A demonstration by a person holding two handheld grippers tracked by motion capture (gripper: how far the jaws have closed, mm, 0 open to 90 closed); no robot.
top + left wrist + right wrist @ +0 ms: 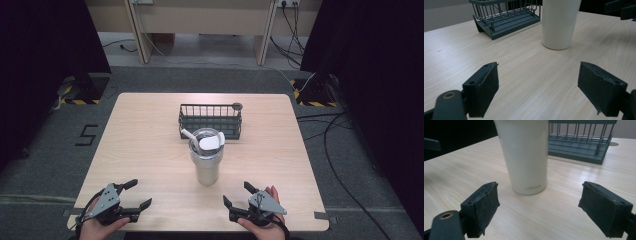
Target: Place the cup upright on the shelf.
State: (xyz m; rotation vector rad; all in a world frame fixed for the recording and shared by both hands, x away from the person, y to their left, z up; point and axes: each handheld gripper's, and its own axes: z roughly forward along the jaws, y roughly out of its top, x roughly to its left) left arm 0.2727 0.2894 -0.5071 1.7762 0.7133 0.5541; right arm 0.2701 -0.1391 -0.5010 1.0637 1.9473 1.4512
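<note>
A tall cream tumbler (206, 165) stands upright at the table's middle, with a clear lid and a white straw-like piece on top. It rises ahead in the left gripper view (559, 23) and in the right gripper view (526, 157), where small lettering shows near its base. Behind it sits a dark wire basket (210, 120) (506, 18) (580, 143). My left gripper (137, 194) (539, 90) rests open near the front left edge, held by a hand. At the front right my right gripper (238, 194) (540, 211) is open too, nothing between its jaws.
The light wooden table (140, 145) has bare room on both sides of the tumbler. A small dark round disc (237, 106) lies by the basket's back right corner. Cables (340, 165) run over the grey floor at the right.
</note>
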